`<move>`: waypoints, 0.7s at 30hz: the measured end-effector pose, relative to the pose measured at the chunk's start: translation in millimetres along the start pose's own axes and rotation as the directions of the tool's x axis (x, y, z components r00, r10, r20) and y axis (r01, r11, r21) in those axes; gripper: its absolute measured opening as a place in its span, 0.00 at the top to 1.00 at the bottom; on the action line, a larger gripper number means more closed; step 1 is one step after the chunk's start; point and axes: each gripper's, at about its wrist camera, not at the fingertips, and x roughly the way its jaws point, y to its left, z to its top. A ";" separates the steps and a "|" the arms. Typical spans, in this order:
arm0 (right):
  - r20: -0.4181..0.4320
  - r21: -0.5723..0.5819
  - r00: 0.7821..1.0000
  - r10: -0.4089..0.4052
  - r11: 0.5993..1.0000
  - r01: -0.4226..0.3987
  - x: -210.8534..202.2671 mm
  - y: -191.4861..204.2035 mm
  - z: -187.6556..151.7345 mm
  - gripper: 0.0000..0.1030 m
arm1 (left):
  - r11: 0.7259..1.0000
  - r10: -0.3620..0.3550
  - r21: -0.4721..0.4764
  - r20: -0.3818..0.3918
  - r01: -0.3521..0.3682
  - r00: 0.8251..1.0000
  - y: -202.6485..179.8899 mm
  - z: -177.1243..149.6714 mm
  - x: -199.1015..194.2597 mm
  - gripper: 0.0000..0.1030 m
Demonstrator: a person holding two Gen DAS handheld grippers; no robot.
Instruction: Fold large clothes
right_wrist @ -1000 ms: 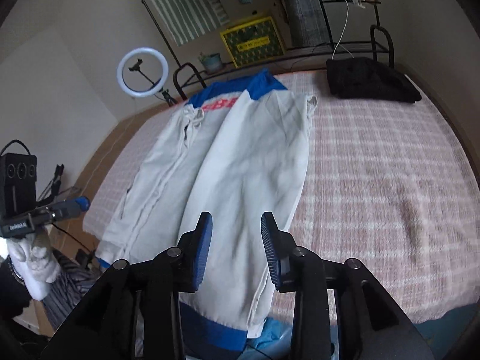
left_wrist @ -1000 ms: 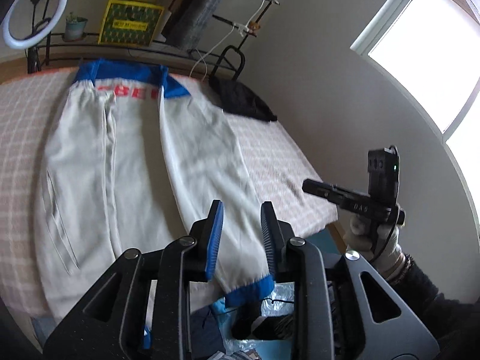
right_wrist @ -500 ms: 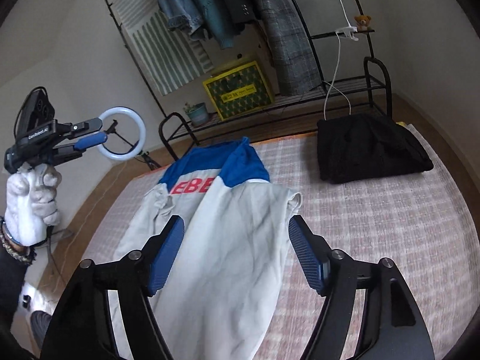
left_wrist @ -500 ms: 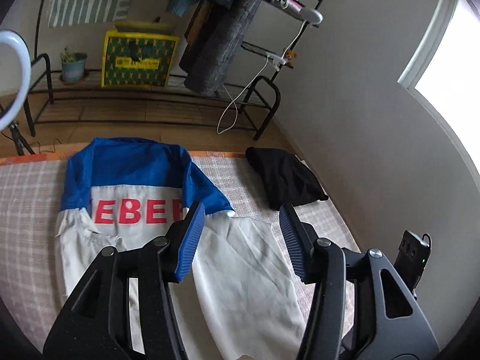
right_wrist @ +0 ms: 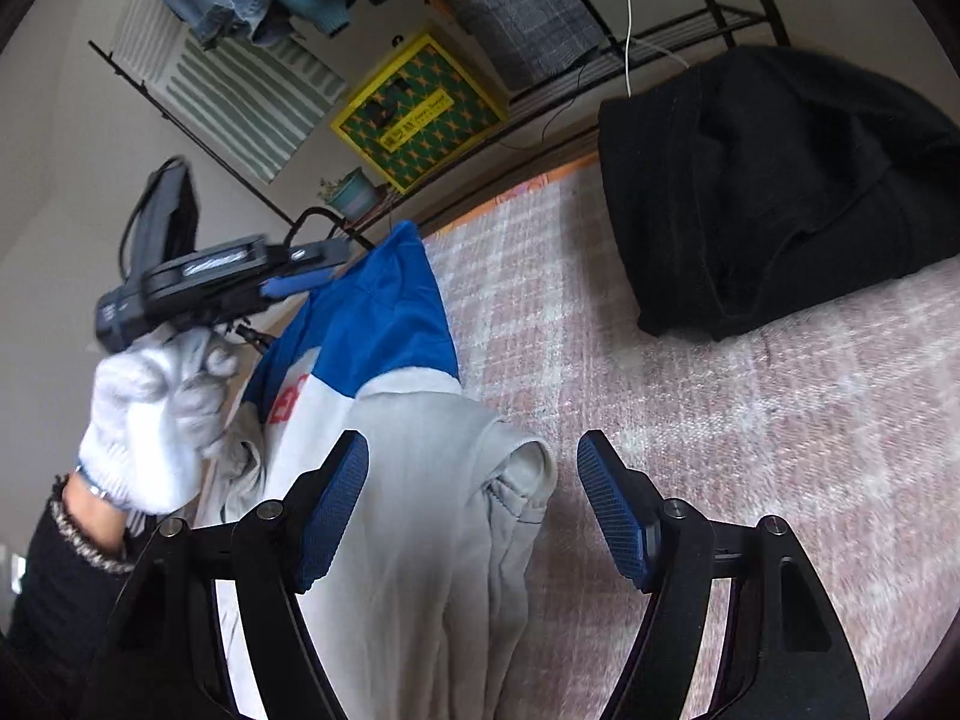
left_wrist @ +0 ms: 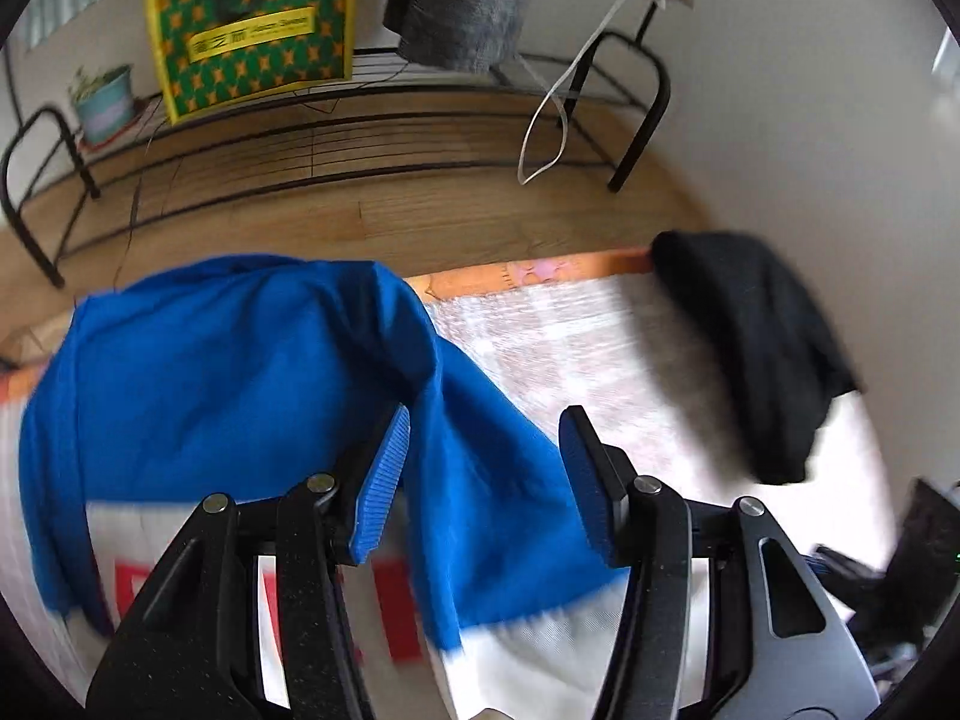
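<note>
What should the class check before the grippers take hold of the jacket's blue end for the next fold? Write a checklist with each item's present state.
1. Left gripper open: ok, jaws apart, nothing pinched.
2. Right gripper open: ok.
3. Left gripper over the blue shoulder section: ok.
4. Right gripper lined up with the jacket's bunched grey sleeve end: ok.
5. Black folded garment clear of the jacket: ok, bedcover shows between them.
6. Jacket lying flat: not ok, blue cloth is rumpled.
</note>
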 end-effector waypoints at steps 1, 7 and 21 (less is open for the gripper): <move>-0.011 -0.004 1.000 0.004 1.000 -0.005 3.6 -1.8 -0.5 0.30 | 1.000 0.020 0.012 -0.005 -0.020 1.000 1.2 3.8 7.5 0.49; -0.066 -0.055 0.998 0.018 0.998 -0.022 20.9 1.2 -6.7 0.76 | 0.998 -0.001 -0.063 0.051 0.004 0.999 32.6 16.9 20.8 0.95; 0.093 -0.232 0.982 -0.164 0.956 0.181 5.9 31.1 -20.1 0.94 | 0.965 -0.056 -0.240 0.198 0.104 0.979 71.8 22.0 34.4 1.00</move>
